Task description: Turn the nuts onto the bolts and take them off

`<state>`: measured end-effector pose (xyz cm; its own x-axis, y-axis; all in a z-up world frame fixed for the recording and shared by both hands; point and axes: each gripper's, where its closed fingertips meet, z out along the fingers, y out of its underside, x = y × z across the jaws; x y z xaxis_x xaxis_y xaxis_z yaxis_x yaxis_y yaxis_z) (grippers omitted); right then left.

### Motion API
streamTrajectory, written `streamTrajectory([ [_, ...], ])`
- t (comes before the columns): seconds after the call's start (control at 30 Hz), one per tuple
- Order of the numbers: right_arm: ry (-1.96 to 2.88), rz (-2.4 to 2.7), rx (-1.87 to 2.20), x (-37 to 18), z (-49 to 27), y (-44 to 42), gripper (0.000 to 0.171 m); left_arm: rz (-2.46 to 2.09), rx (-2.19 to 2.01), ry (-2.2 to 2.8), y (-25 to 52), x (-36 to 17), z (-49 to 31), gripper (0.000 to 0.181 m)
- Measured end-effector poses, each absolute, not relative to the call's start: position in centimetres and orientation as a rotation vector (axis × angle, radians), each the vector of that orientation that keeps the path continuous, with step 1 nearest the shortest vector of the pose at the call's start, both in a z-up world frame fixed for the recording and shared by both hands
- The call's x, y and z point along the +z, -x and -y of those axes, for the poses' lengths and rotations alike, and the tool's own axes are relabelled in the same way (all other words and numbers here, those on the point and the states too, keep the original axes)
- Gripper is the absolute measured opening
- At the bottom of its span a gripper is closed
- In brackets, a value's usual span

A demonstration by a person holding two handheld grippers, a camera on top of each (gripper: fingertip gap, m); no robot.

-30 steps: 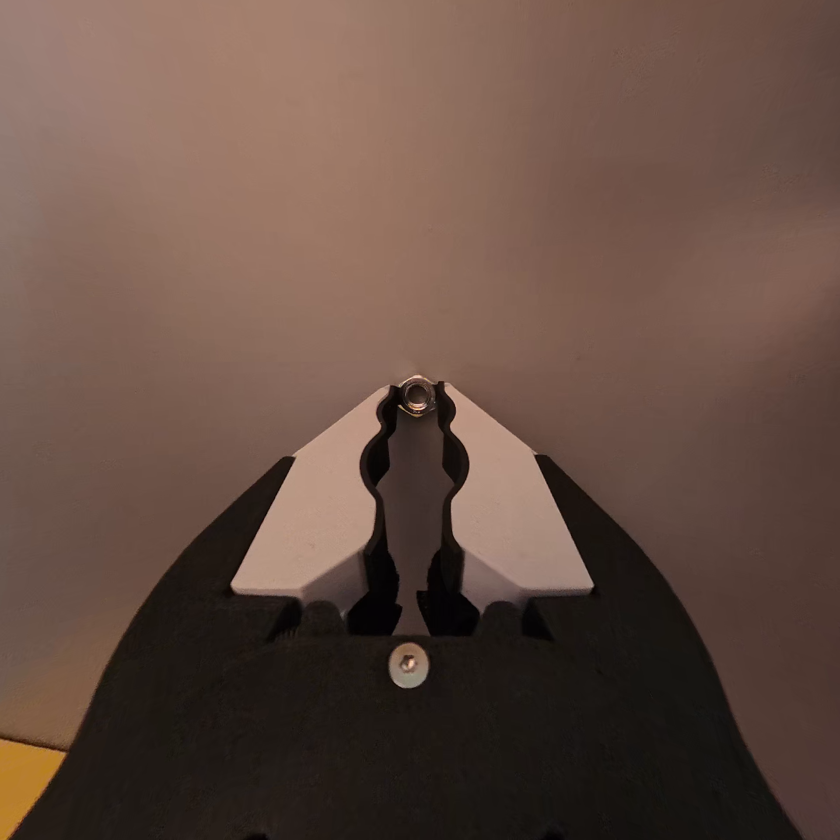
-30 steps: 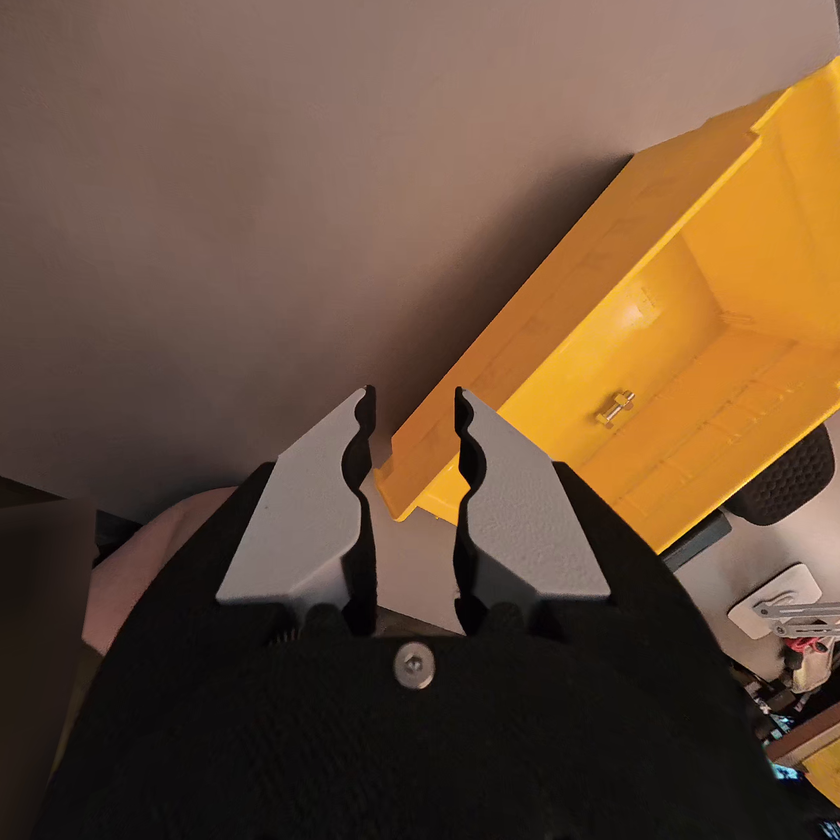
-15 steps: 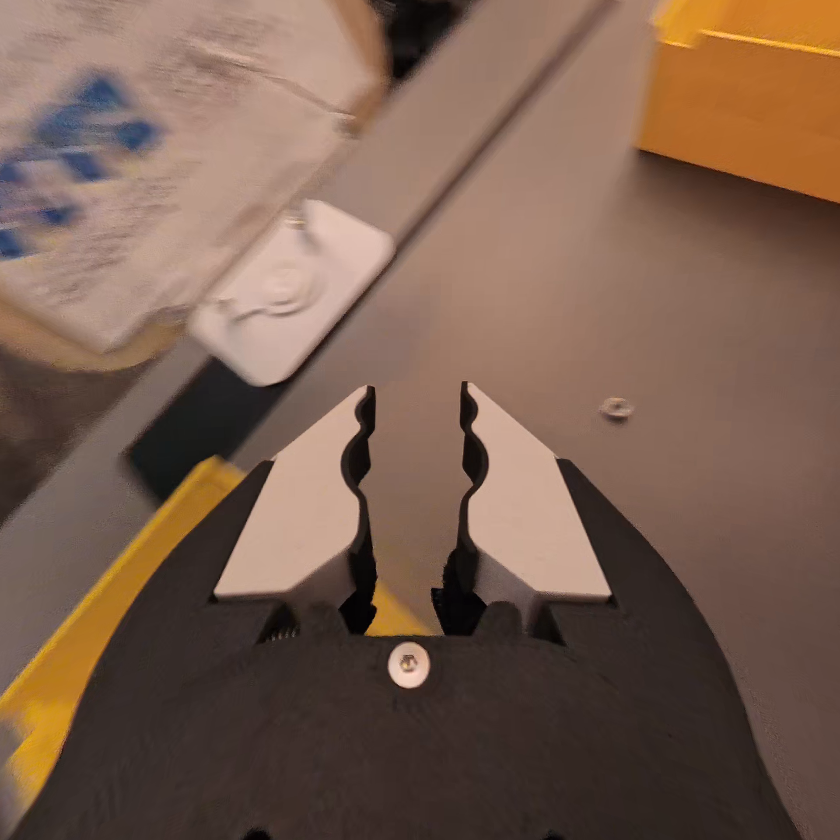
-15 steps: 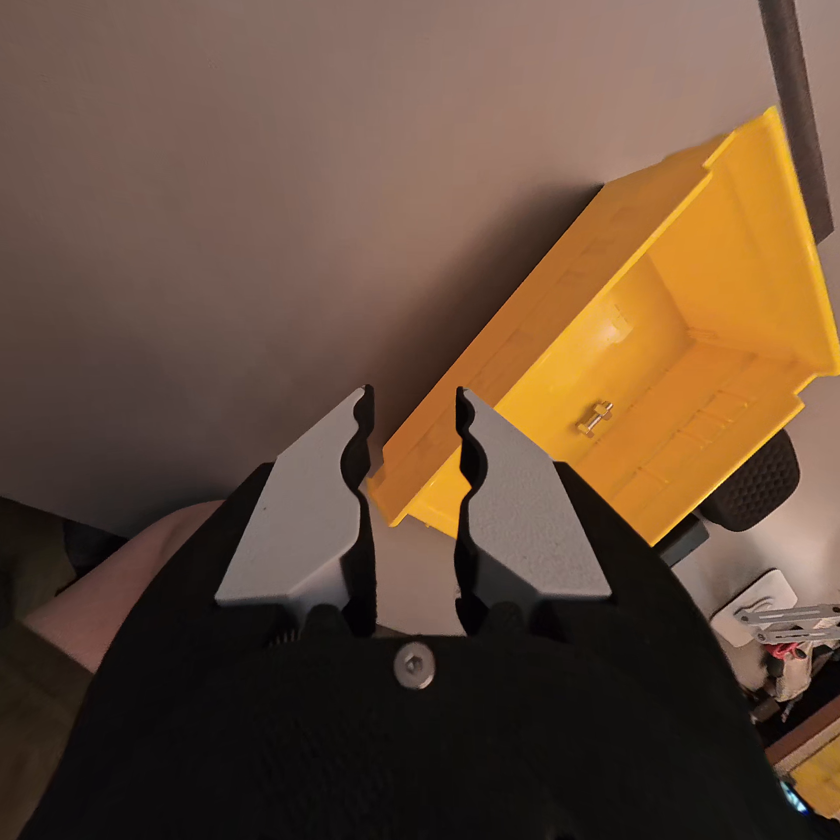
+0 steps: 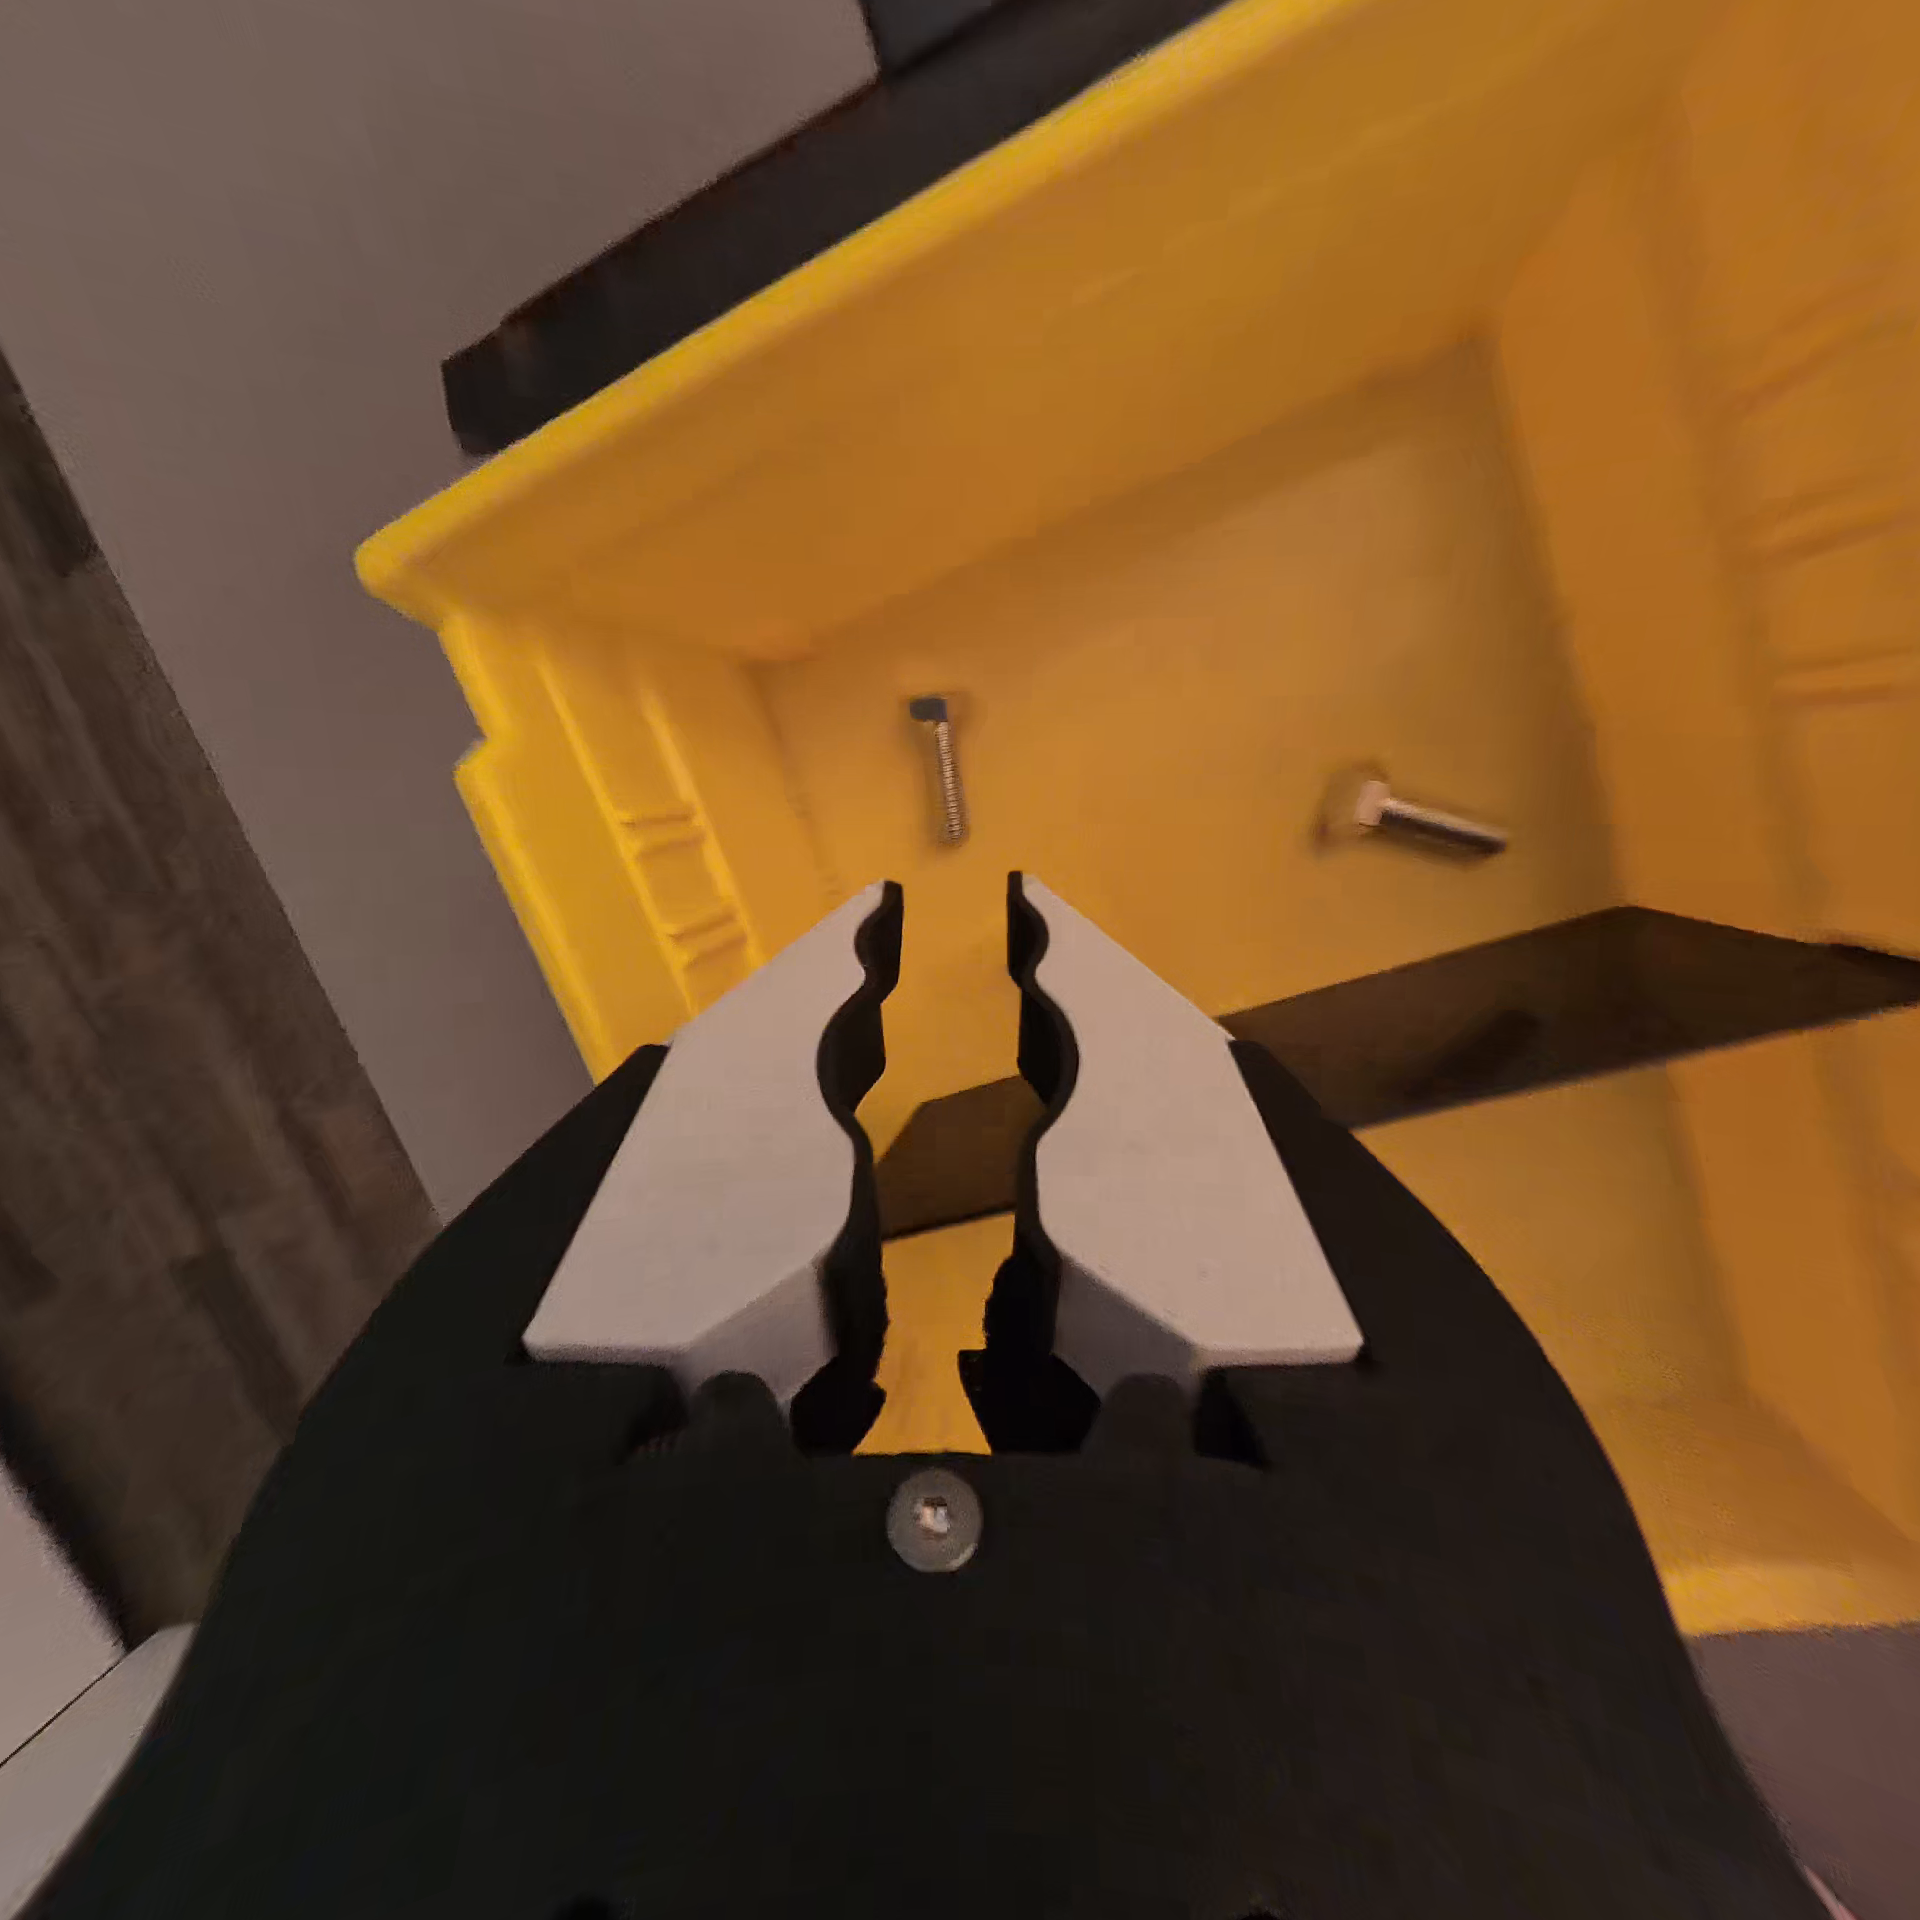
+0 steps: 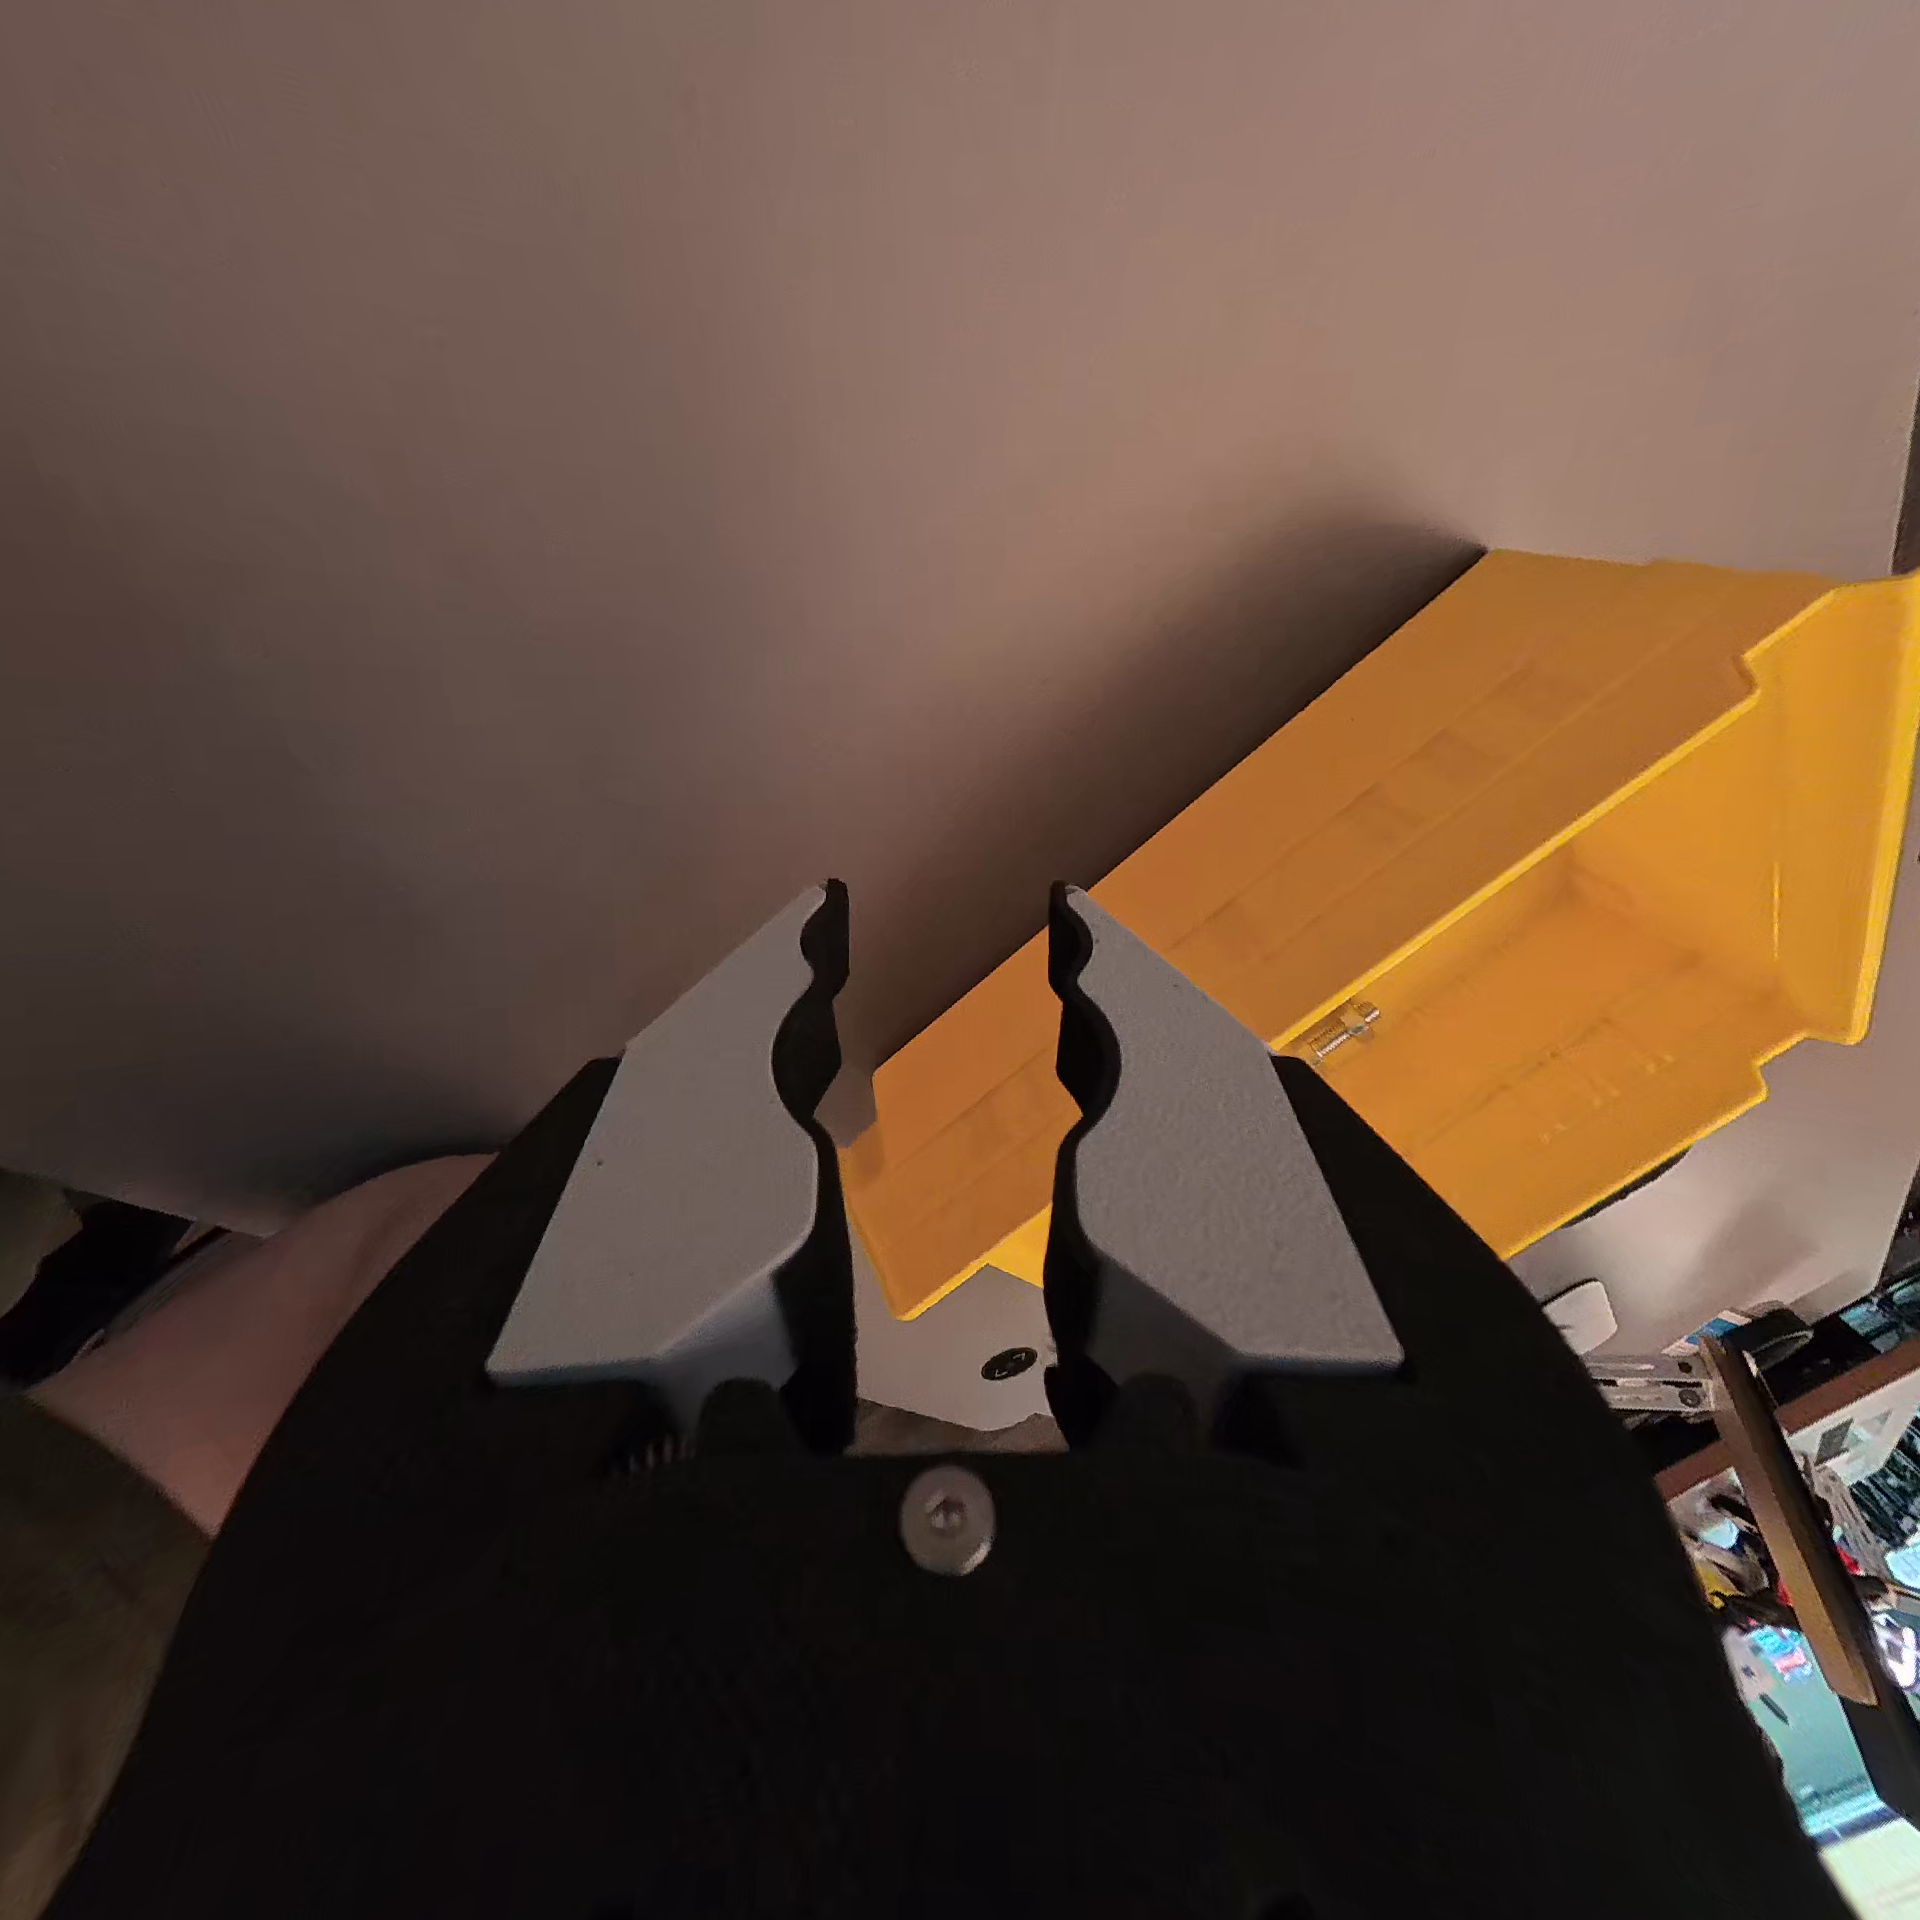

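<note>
left gripper (image 5: 954, 894): jaws released, empty, over yellow bin (image 5: 935, 416) | two bare bolts on its floor: one (image 5: 945, 769) just past the tips, other (image 5: 1423, 826) centre-right | right gripper (image 6: 948, 899): jaws released, empty, above tabletop (image 6: 727, 416) | second yellow bin (image 6: 1455, 831) right of frame holds nutted bolt (image 6: 1343, 1031)

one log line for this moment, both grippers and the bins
left hand-held gripper: open, empty, aimed into yellow bin | two bare bolts on its floor | right hand-held gripper: open, empty
</note>
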<state>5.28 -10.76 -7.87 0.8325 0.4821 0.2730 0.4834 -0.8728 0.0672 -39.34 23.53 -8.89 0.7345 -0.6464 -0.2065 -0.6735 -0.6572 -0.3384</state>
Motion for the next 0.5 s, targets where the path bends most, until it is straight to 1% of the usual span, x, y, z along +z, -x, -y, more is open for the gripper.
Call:
streamTrajectory([
  [0.27,3.033,0.756,-0.458,-8.2,10.5,-5.8,0.038,-1.056,0.130,2.683,39.1,-13.3,-25.7,0.018],
  [0.47,3.017,0.792,-0.446,-8.2,10.5,-5.4,0.038,-1.061,0.123,2.744,39.8,-15.3,-25.7,0.020],
  [0.5,3.015,0.795,-0.444,-8.2,10.4,-5.4,0.038,-1.055,0.116,2.746,39.8,-15.4,-25.8,0.015],
])
